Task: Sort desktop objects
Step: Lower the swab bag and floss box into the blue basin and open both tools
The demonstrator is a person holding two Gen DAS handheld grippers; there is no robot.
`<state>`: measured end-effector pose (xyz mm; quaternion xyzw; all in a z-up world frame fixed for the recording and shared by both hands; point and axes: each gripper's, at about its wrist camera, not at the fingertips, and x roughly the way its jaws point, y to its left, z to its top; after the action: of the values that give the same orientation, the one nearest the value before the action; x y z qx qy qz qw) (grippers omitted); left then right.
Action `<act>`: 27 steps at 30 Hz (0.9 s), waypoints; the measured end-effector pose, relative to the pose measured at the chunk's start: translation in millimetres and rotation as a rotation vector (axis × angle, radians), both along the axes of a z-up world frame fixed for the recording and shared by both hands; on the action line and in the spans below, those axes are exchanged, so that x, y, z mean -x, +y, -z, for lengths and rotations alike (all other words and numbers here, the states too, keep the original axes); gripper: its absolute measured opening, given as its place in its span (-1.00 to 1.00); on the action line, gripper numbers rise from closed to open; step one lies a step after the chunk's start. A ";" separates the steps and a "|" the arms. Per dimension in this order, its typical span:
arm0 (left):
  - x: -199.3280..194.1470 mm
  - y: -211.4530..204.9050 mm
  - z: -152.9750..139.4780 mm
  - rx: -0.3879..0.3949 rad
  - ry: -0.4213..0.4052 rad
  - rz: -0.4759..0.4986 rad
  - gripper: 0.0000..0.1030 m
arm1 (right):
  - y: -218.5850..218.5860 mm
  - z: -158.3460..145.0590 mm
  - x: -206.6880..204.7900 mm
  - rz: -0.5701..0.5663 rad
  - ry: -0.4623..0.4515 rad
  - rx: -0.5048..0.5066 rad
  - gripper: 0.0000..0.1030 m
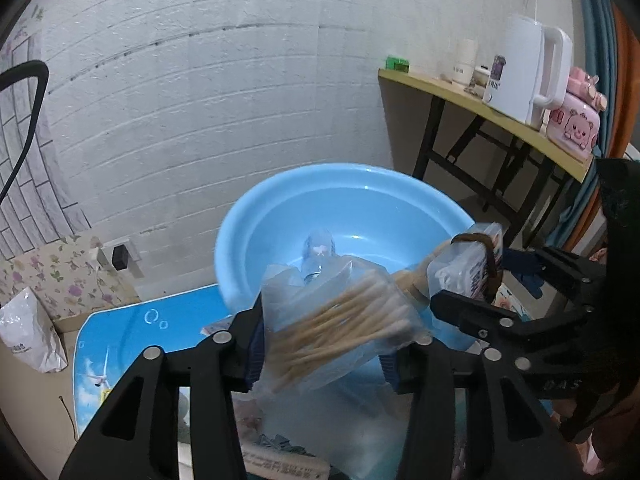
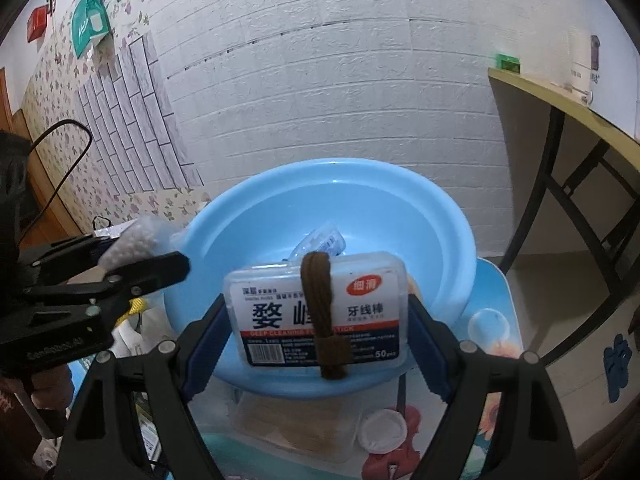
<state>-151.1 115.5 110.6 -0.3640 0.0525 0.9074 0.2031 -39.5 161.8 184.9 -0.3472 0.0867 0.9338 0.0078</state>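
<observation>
Left gripper [image 1: 324, 344]: fingers at either side of a clear bag of cotton swabs [image 1: 340, 328], the bag between the blue pads; firm pinch or not, cannot tell.
Cotton swab bag: tilted, wooden sticks bundled inside, held over the near rim of the blue basin [image 1: 280, 216]; white swab tips also visible in the right wrist view [image 2: 136, 240].
Right gripper [image 2: 316, 348]: fingers spread wide and clamped on the two short ends of a dental floss pick box [image 2: 280, 312].
Floss pick box: clear plastic, white and navy label facing the camera, a brown hair tie [image 2: 320, 312] looped around its middle; held level above the basin's near edge.
Basin: round, light blue, on a blue printed tabletop [image 1: 120, 340]; a clear plastic item [image 2: 320, 242] lying at its bottom, kind not clear.
Background: white brick-pattern wall [image 1: 200, 100]; side table [image 1: 480, 108] at the right with a white kettle [image 1: 528, 68] and a pink box [image 1: 576, 124].
</observation>
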 end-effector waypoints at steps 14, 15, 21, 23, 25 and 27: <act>-3.5 3.5 4.3 0.035 -0.005 -0.040 0.63 | 4.2 -2.8 -12.6 0.021 0.026 -0.007 0.66; -4.6 2.4 4.3 0.039 -0.003 -0.046 0.63 | 2.7 -1.8 -12.5 0.017 0.019 -0.011 0.66; -12.1 -8.1 3.9 0.071 0.012 -0.090 0.77 | -6.1 0.6 -18.6 -0.015 0.017 -0.020 0.71; -16.8 -14.0 4.5 0.085 0.022 -0.111 0.78 | -6.0 1.0 -21.4 -0.014 0.015 -0.016 0.72; -21.0 -21.6 6.1 0.089 0.015 -0.130 0.78 | -6.2 2.1 -24.4 -0.014 0.007 -0.015 0.72; -25.4 -28.3 8.3 0.086 0.003 -0.149 0.78 | -6.7 2.9 -27.7 -0.013 0.002 -0.014 0.72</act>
<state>-125.7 87.1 102.3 -0.3737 0.0644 0.9176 0.1190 -11.8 155.2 182.0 -0.3467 0.0778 0.9347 0.0042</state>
